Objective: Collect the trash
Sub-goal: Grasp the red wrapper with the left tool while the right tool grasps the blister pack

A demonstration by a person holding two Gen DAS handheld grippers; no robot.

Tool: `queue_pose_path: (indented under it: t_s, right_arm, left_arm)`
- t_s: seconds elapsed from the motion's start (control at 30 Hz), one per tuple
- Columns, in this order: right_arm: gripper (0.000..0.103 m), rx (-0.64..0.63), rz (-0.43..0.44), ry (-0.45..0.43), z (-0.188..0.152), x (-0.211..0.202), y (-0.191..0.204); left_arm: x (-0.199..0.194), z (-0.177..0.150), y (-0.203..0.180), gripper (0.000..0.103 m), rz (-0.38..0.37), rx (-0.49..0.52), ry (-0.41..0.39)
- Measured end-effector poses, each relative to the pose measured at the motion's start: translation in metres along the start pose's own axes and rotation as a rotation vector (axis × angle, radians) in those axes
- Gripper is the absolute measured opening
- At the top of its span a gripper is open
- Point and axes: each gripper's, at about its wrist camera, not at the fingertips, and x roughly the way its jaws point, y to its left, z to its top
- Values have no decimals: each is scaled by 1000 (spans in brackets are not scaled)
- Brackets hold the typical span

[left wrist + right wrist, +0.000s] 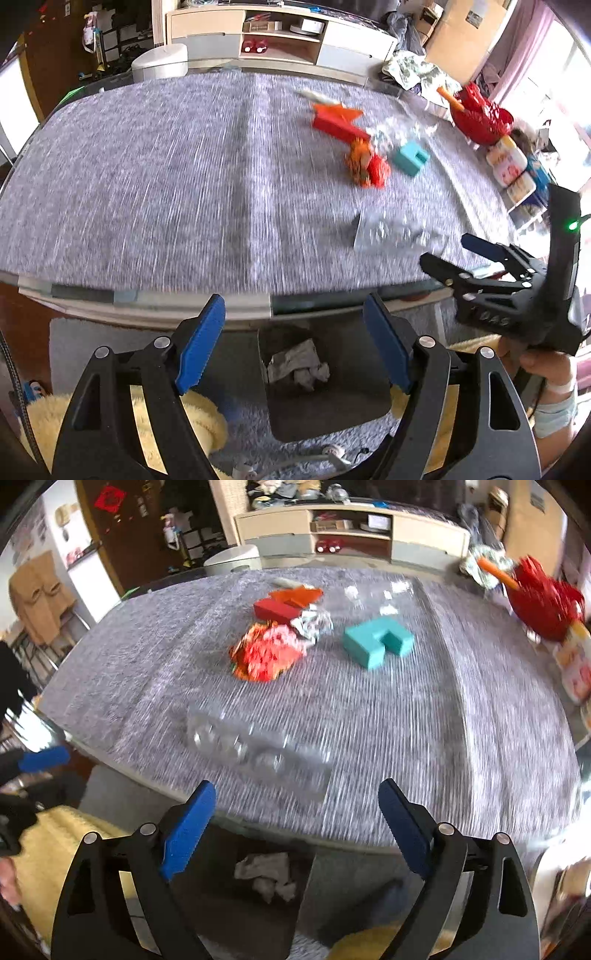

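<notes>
Left gripper (293,341) stood with jaws apart, nothing between its blue pads, angled steeply down over the near table edge. Right gripper (297,827) likewise gaped empty, tilted down; in the left view it showed at the right, gripped by a hand (546,363).

Directly below both, a dark bin (332,410) on the floor held crumpled grey-white paper (299,365).

On the grey tablecloth (147,184), nearest the edge, lay a clear plastic blister tray (258,753), flat, its long axis running from far left to near right. Farther off sat a crumpled orange-red wrapper (264,653), touching a silvery foil wad (312,624) just beyond it. A teal block (376,640) sat right of these, apart; red and orange blocks (284,603) behind. Frames blurred; finer detail unreadable.
</notes>
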Motion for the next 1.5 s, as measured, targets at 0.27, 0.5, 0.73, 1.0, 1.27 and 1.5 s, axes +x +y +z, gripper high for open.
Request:
queue_pose_path:
  t_s: [0.27, 0.5, 0.73, 1.0, 1.27, 1.5]
  right_arm:
    - [83, -57, 103, 53, 13, 26, 4]
    - [71, -68, 114, 42, 12, 22, 4]
    - [71, 17, 28, 17, 15, 8, -30]
    - [71, 111, -57, 13, 20, 5, -71]
    - [71, 158, -76, 10, 25, 7, -85]
    - [71, 168, -63, 8, 20, 6, -83]
  left_arm:
    - [10, 36, -3, 74, -7, -6, 2]
    - [24, 59, -9, 74, 3, 14, 13]
    - [44, 74, -22, 74, -17, 43, 31]
    - [76, 96, -54, 73, -66, 113, 57]
    - [119, 117, -75, 61, -100, 141, 94]
    - [126, 114, -76, 37, -135, 165, 97]
